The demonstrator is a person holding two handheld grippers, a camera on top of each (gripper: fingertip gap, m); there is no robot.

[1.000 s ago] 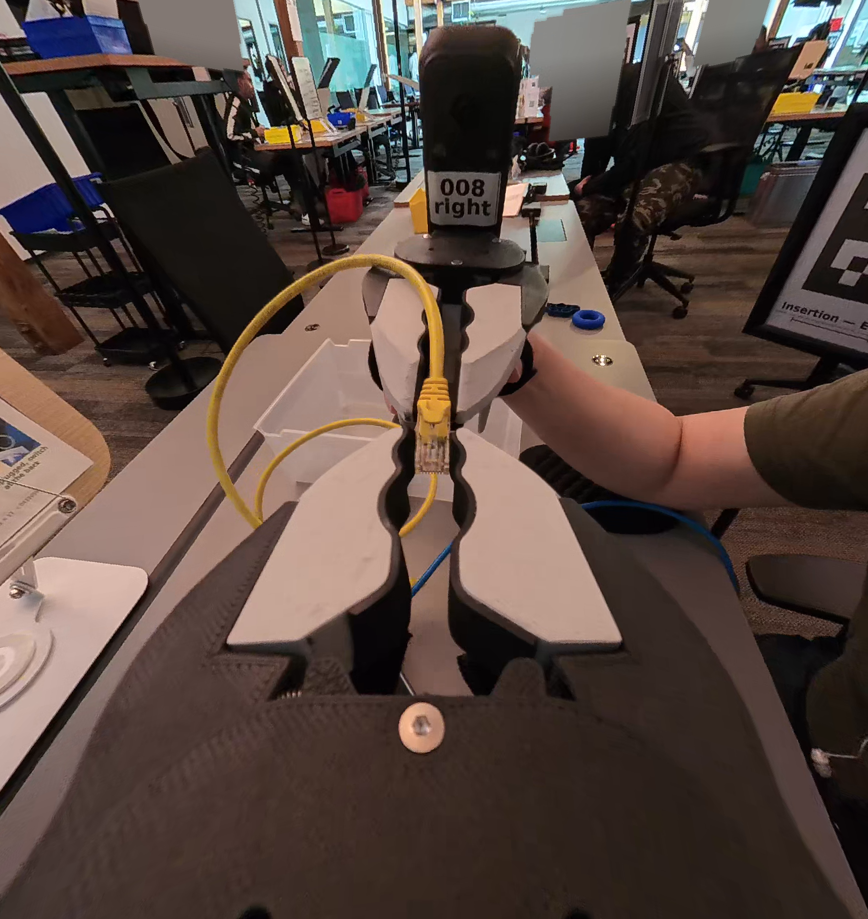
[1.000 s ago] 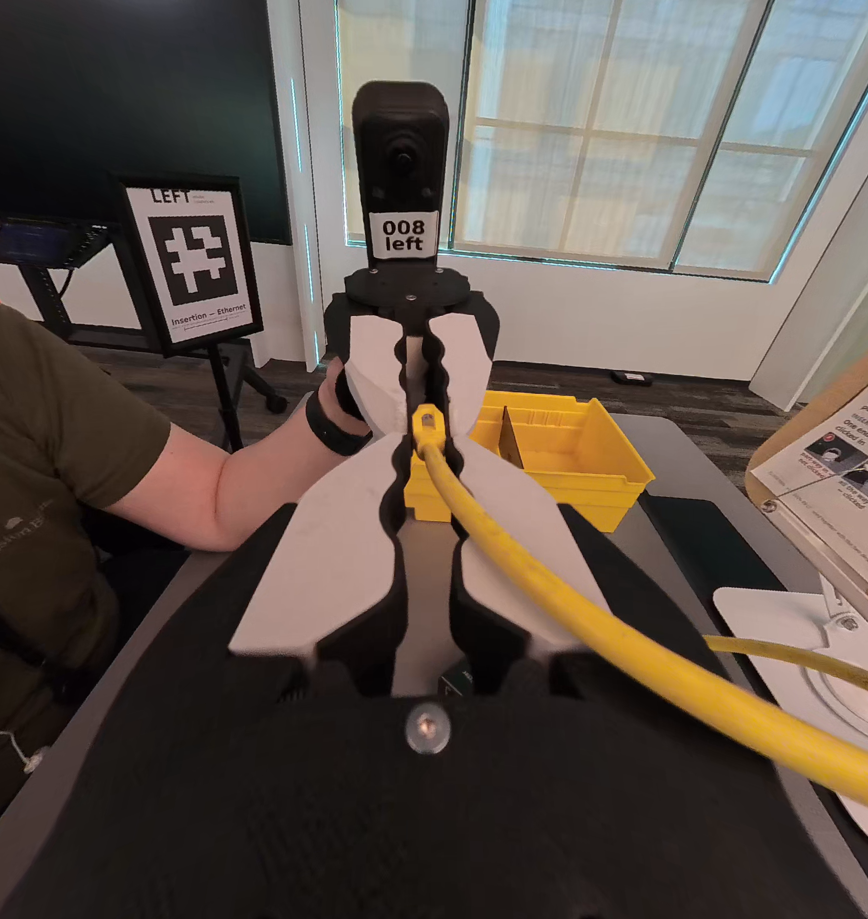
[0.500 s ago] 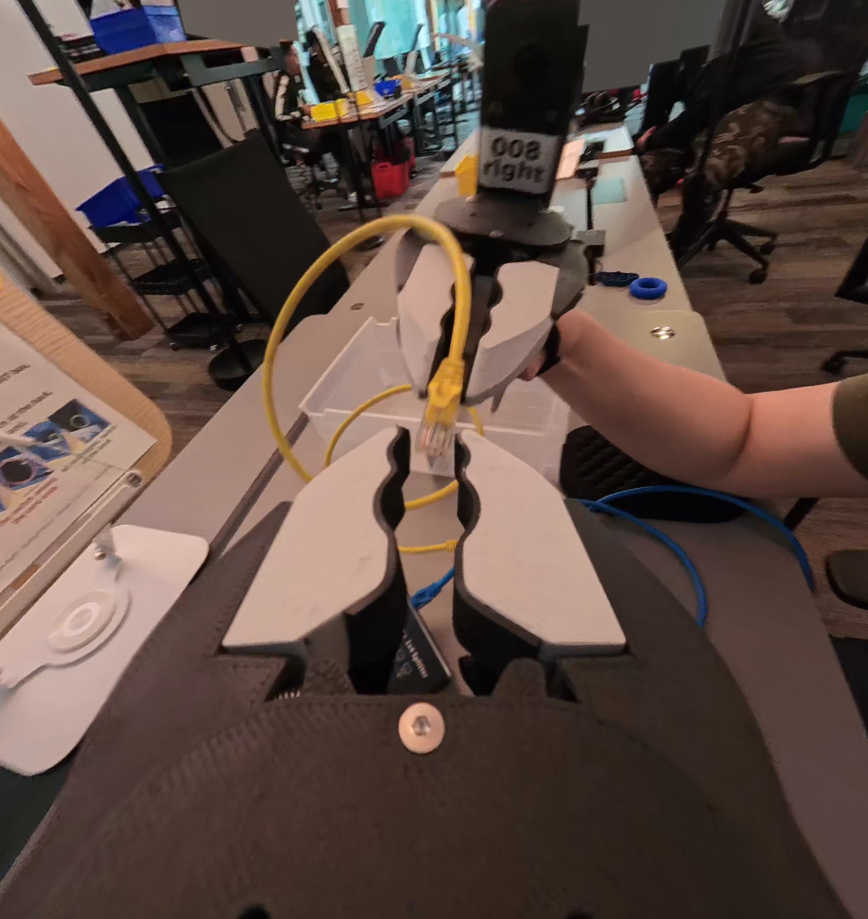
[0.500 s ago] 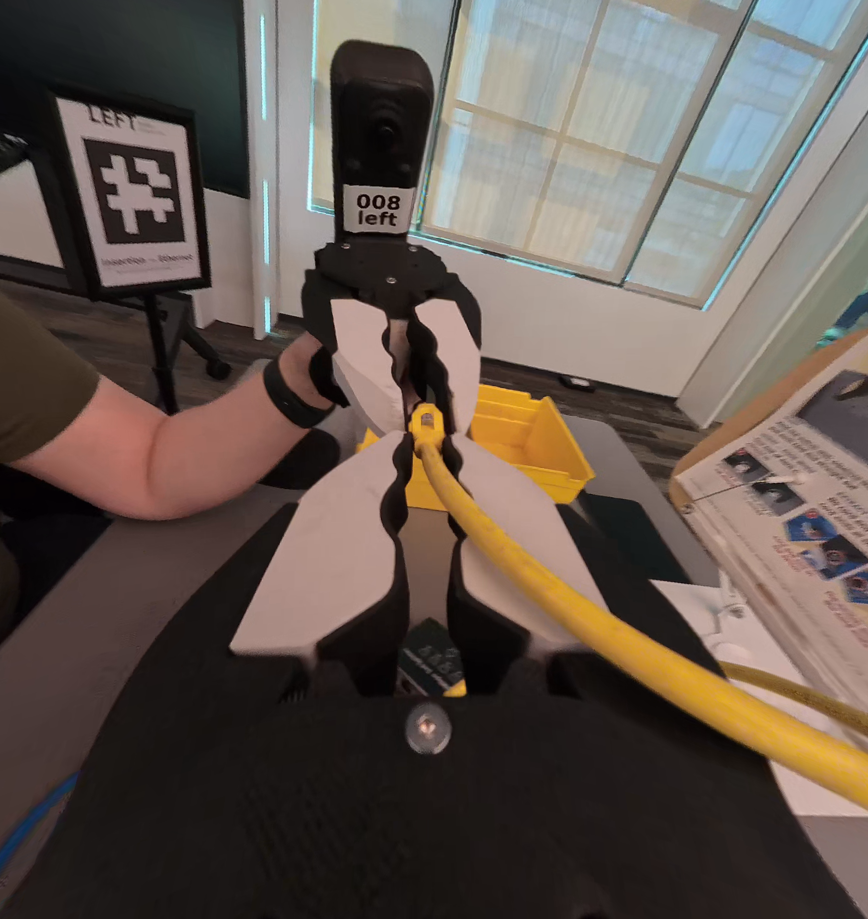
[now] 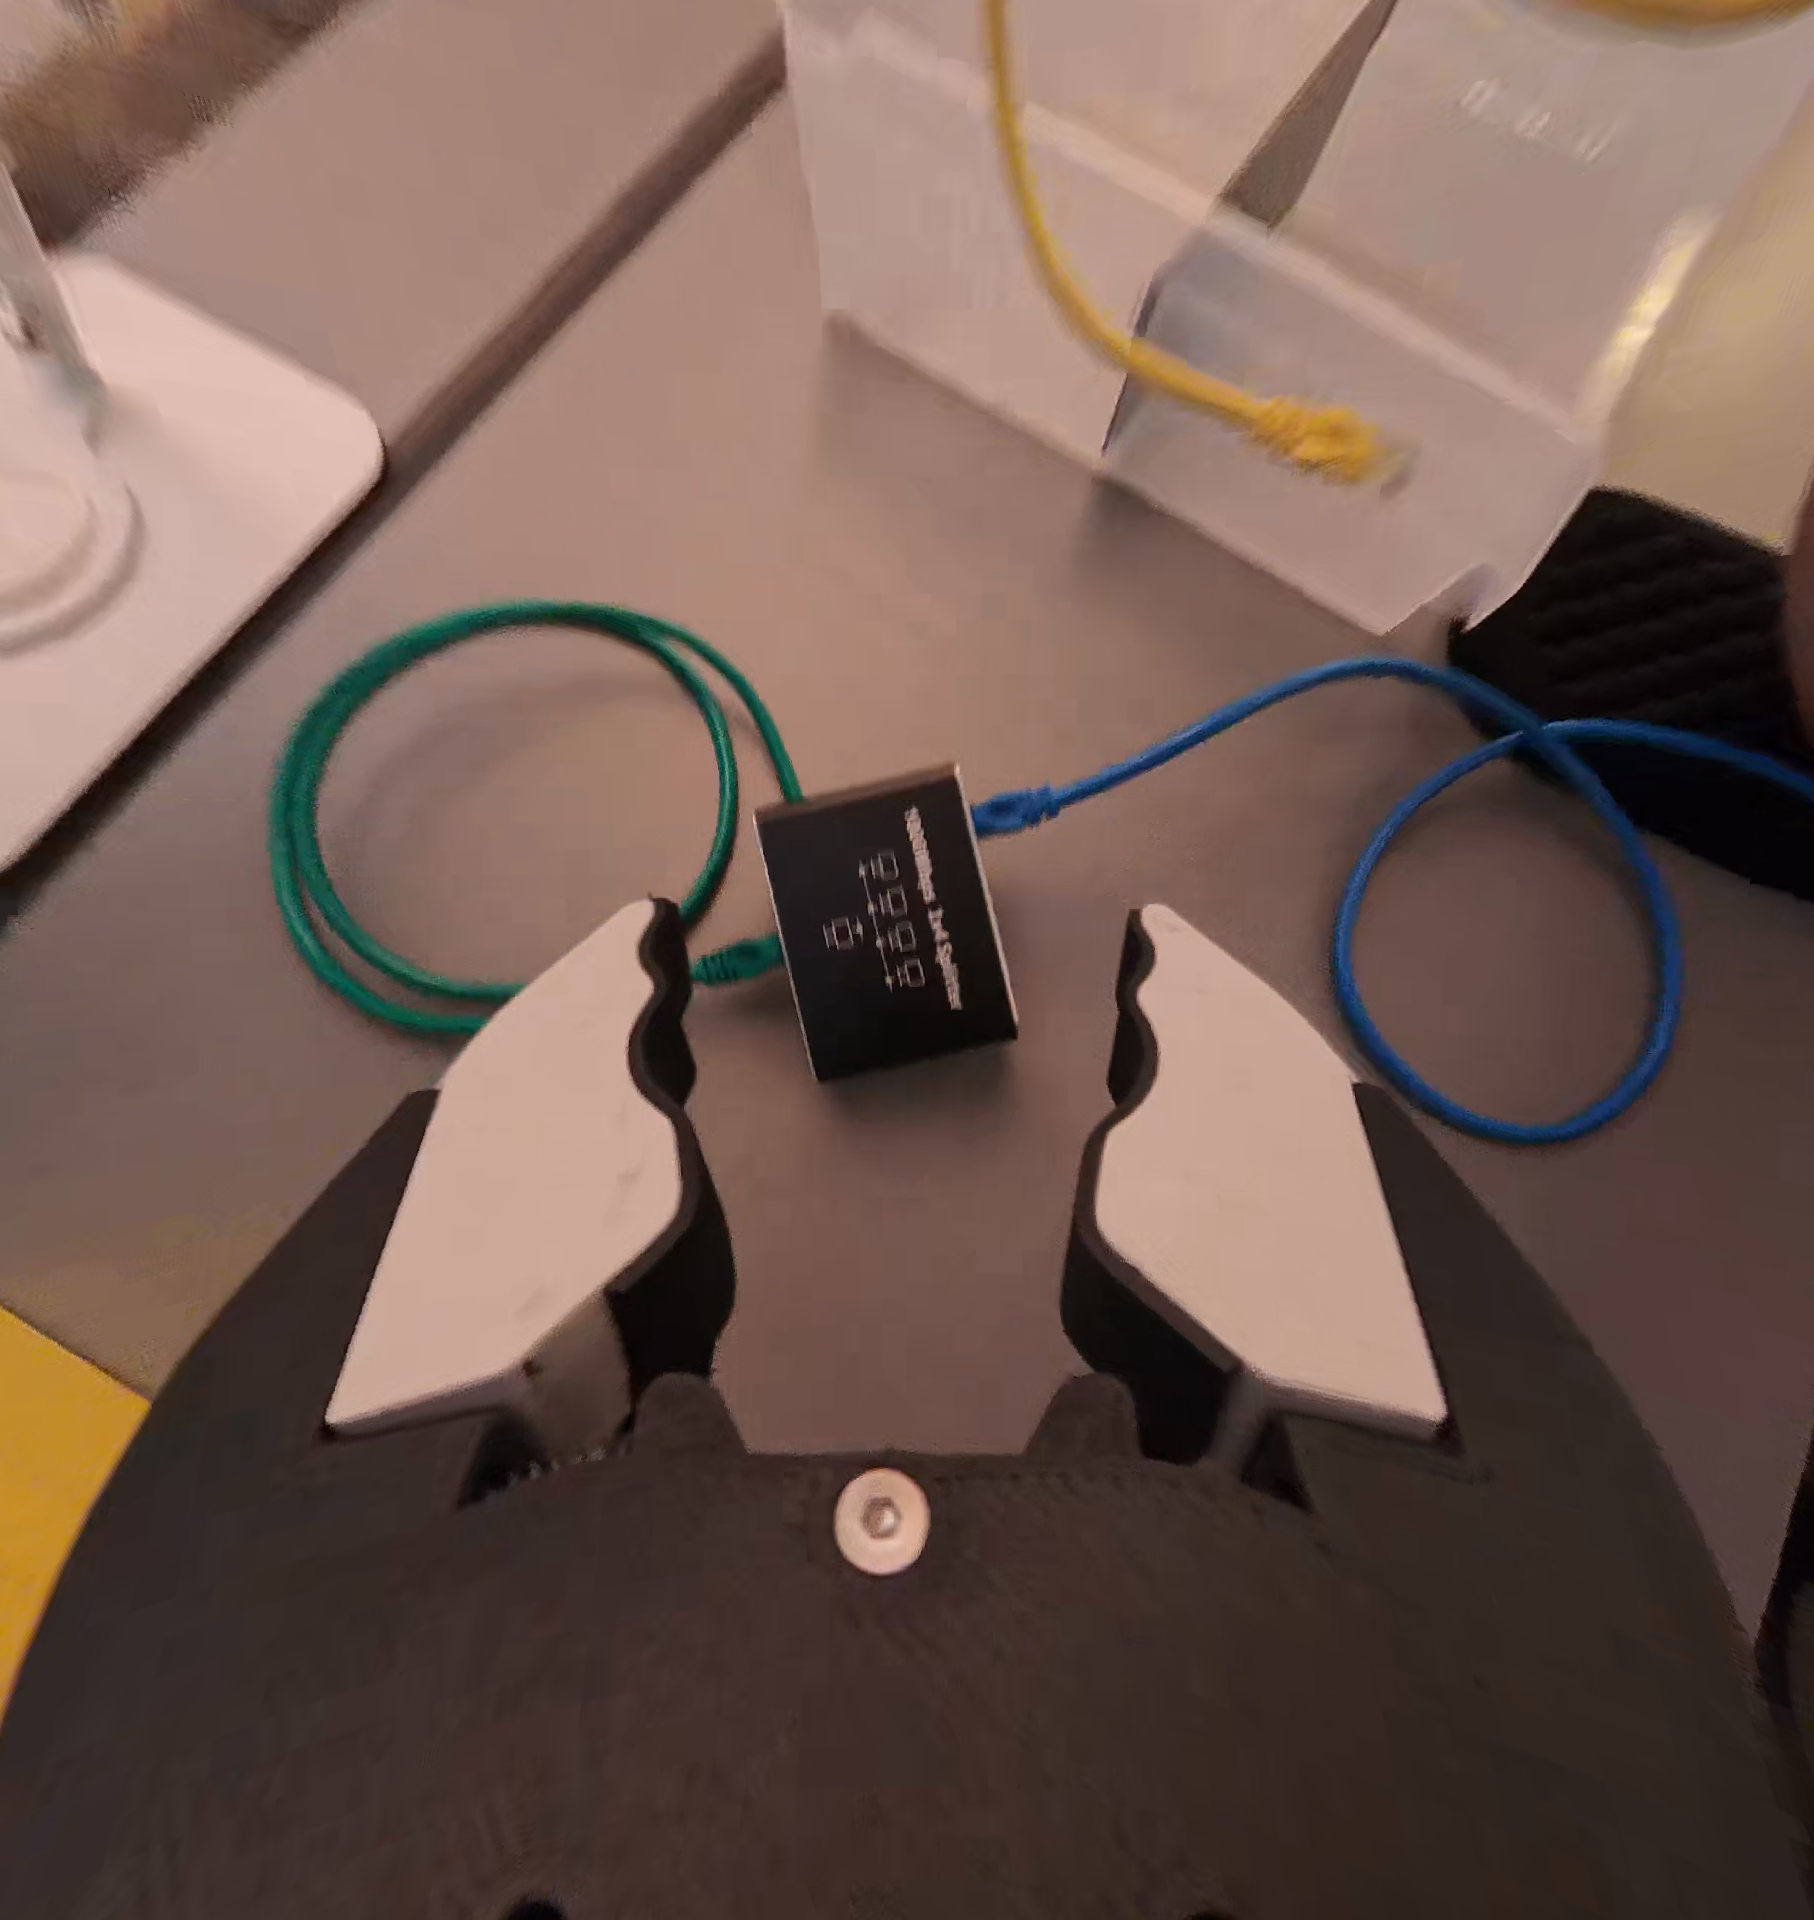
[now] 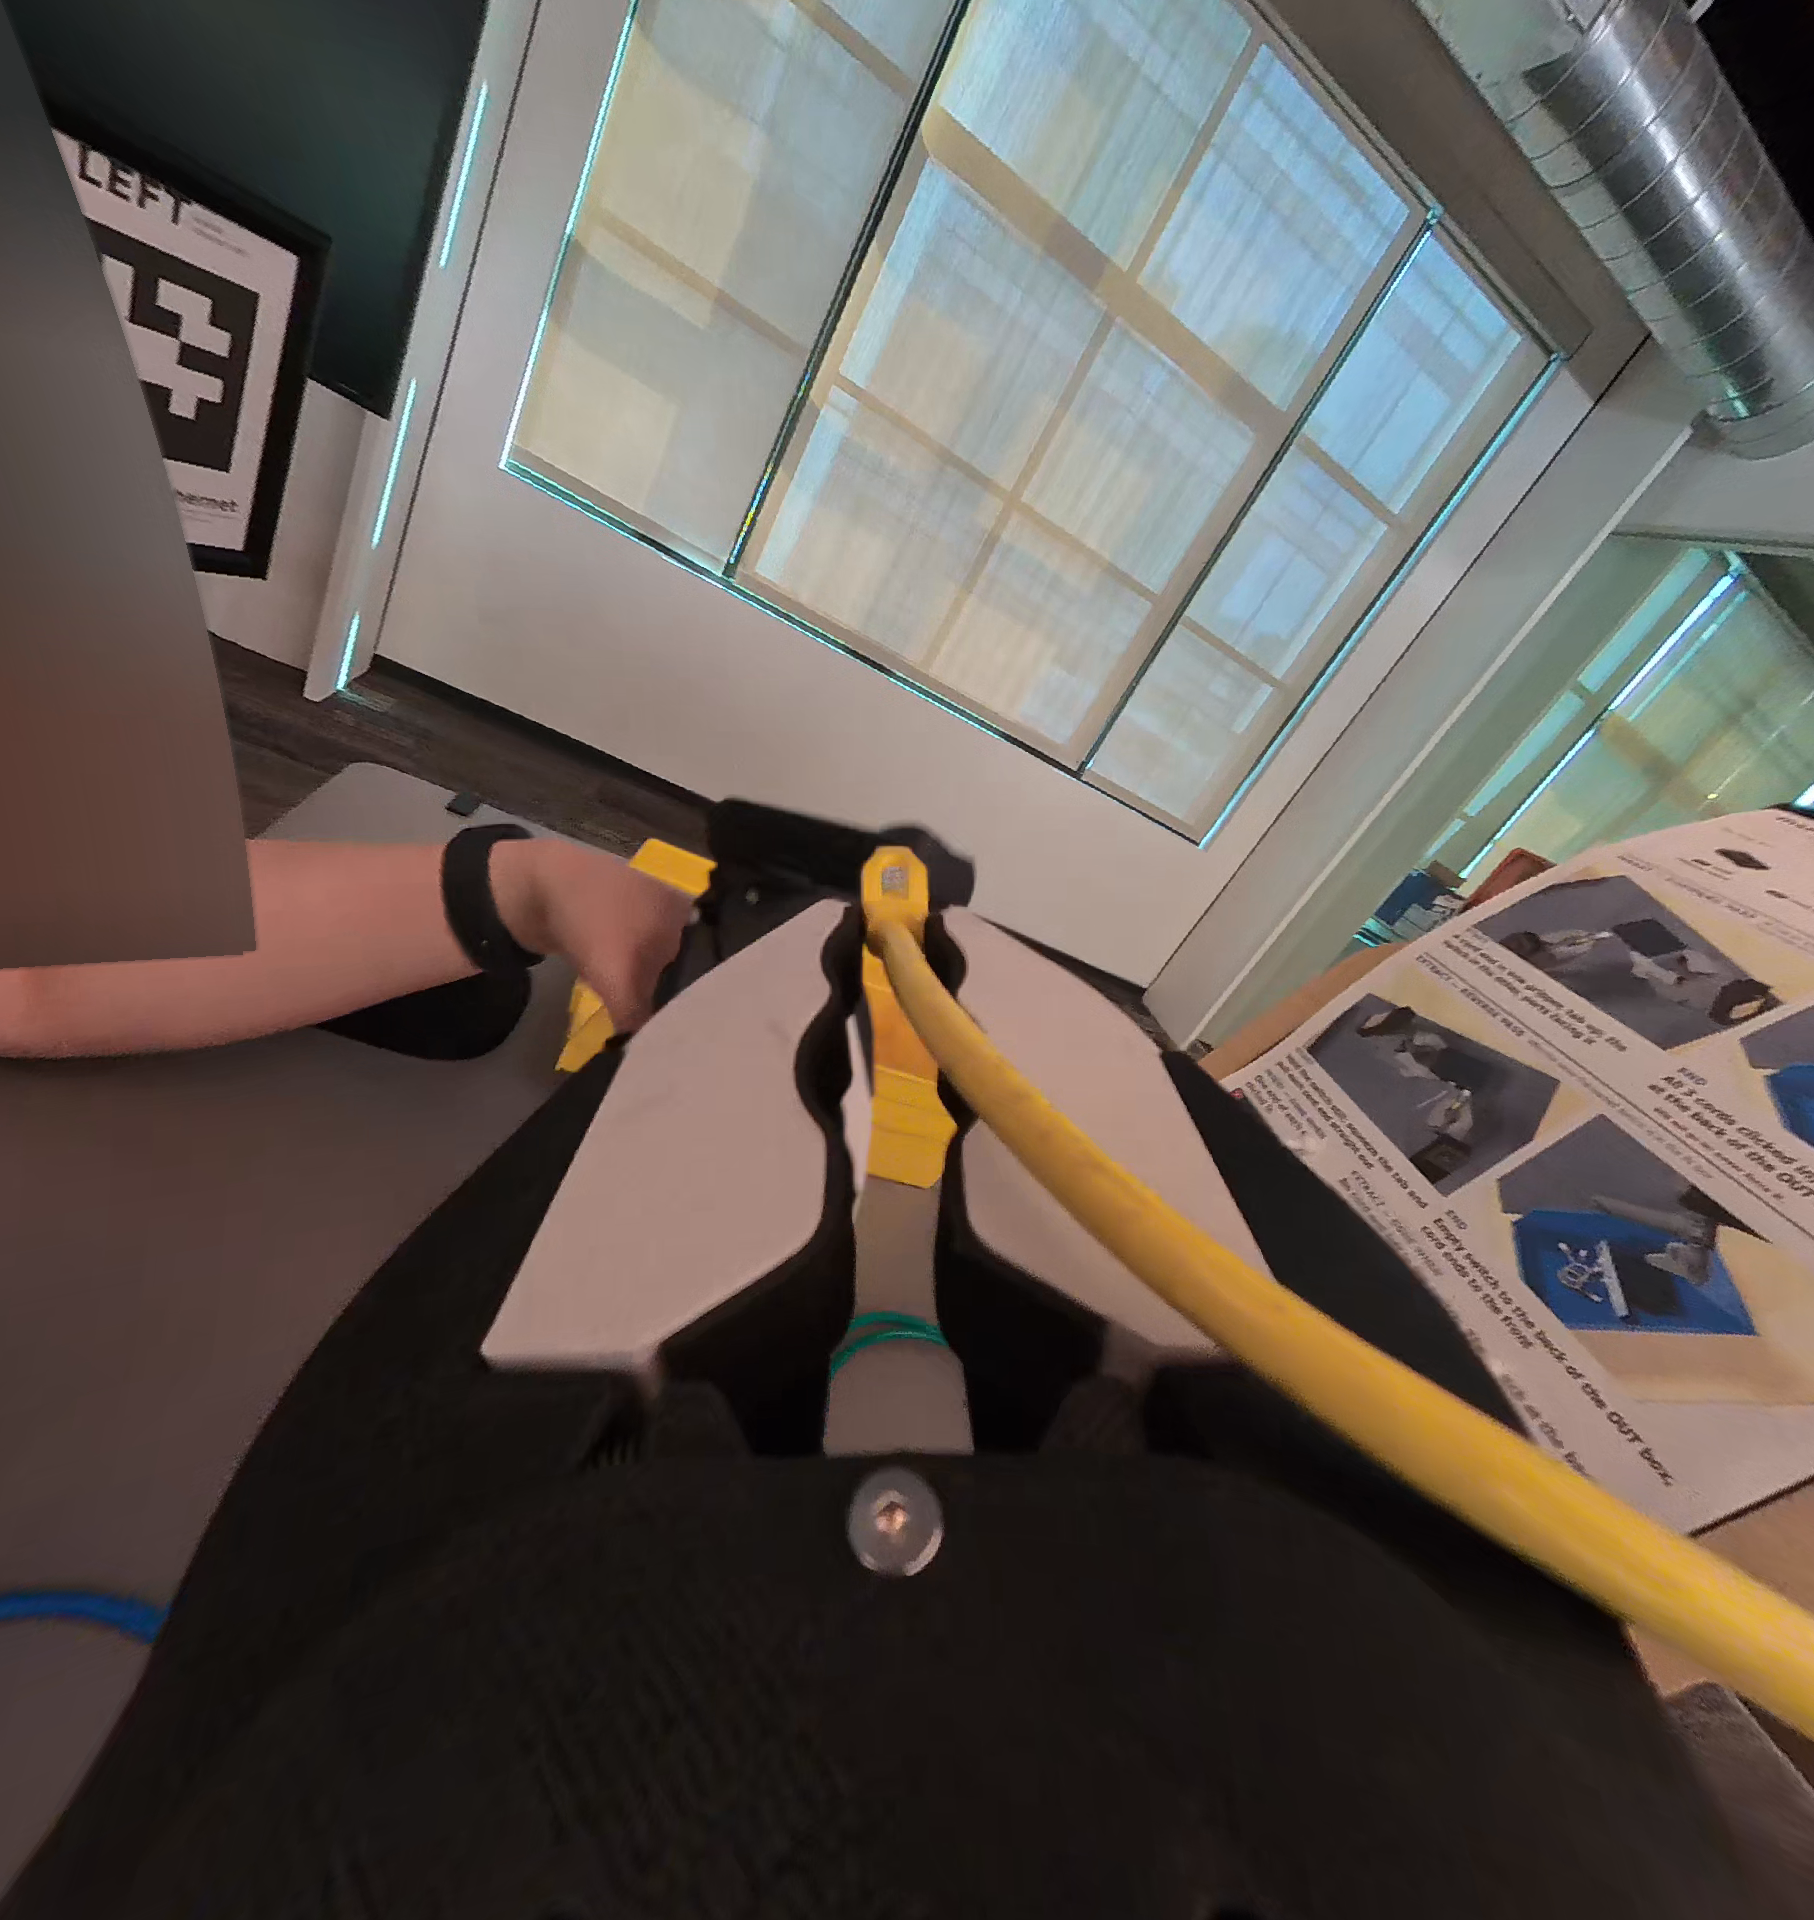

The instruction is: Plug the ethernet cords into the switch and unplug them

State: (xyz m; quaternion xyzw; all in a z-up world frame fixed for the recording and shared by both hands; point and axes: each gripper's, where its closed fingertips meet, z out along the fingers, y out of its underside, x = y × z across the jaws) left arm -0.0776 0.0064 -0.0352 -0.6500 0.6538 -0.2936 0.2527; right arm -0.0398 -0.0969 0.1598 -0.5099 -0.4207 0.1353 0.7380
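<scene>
L claw [image 5: 898, 925] spread wide, empty, hovering over the black switch [image 5: 887, 920] lying flat on the grey bench [image 5: 591, 540]. Green cord [image 5: 383, 821] runs to switch's left side, blue cord [image 5: 1505, 904] to its right. R claw [image 6: 887, 914] clamped on yellow cord [image 6: 1246, 1320] just behind its plug, held up off bench; clear bin [image 5: 1142, 260] behind switch.

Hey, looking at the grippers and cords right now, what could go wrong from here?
1. The left gripper hangs open over the small black switch; closing could catch the green cord beside its left finger.
2. The switch looks light and loose on the table, so pushing the yellow cord in may slide it unless it is gripped first.
3. The right gripper holds the yellow plug near its tips, so it might twist when pressed in.
</scene>
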